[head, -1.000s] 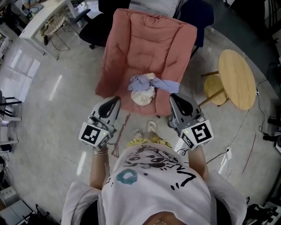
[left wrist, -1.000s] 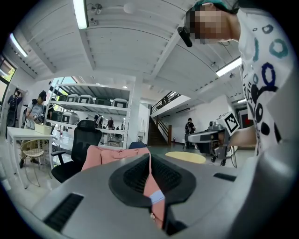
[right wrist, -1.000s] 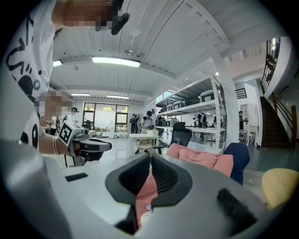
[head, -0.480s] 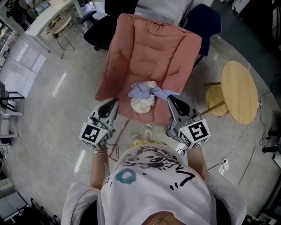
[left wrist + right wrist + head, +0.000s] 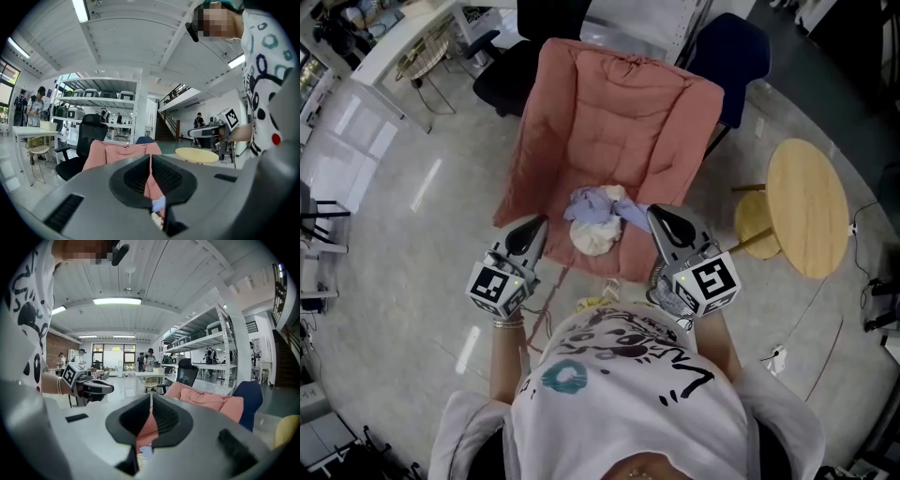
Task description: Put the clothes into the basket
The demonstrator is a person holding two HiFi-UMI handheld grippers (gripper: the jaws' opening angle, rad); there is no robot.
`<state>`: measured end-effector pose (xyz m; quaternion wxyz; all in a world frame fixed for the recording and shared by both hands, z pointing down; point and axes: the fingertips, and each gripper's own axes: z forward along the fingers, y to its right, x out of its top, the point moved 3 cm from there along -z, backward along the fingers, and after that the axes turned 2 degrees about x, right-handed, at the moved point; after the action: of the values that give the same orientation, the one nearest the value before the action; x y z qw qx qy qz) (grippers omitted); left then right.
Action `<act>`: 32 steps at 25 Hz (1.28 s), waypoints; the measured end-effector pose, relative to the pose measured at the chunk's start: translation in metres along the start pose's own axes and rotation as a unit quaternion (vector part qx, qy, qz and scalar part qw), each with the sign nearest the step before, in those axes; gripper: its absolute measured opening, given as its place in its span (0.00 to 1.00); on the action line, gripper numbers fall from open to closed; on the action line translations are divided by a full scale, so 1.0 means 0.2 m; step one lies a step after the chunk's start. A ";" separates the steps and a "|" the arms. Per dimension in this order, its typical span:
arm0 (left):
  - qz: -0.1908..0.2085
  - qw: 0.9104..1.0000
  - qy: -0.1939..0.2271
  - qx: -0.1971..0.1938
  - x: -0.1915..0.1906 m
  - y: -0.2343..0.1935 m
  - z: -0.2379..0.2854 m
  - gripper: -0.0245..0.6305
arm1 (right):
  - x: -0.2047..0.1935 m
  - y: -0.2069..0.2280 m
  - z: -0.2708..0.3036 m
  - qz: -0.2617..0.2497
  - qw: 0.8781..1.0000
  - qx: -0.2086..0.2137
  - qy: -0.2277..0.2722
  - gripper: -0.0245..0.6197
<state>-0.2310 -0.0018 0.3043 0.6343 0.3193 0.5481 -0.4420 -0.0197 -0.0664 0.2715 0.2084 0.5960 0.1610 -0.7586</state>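
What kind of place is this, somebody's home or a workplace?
Most likely a workplace, some open lab or office hall: tall shelving racks loaded with equipment, a white desk with a black office chair near it, and a staircase to an upper level.

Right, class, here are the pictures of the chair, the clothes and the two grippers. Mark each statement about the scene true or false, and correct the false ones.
1. The clothes lie on the seat of the pink chair. True.
2. The left gripper holds a piece of clothing. False: its jaws are shut with nothing between them.
3. The right gripper has its jaws shut. True.
4. The round wooden table stands on the left gripper's side of the chair. False: it stands on the right gripper's side.
5. The clothes are all one colour. False: part of the pile is lavender and part is cream.
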 end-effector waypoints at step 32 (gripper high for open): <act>-0.016 0.996 -0.064 -0.061 -0.38 -0.28 0.41 0.07 | -0.42 0.07 0.50 0.079 0.991 0.027 -0.100 0.08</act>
<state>-0.2494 -0.0810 0.3989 0.6790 0.2421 0.5377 -0.4373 -0.0794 -0.1164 0.3777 0.2669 0.5337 0.0712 -0.7993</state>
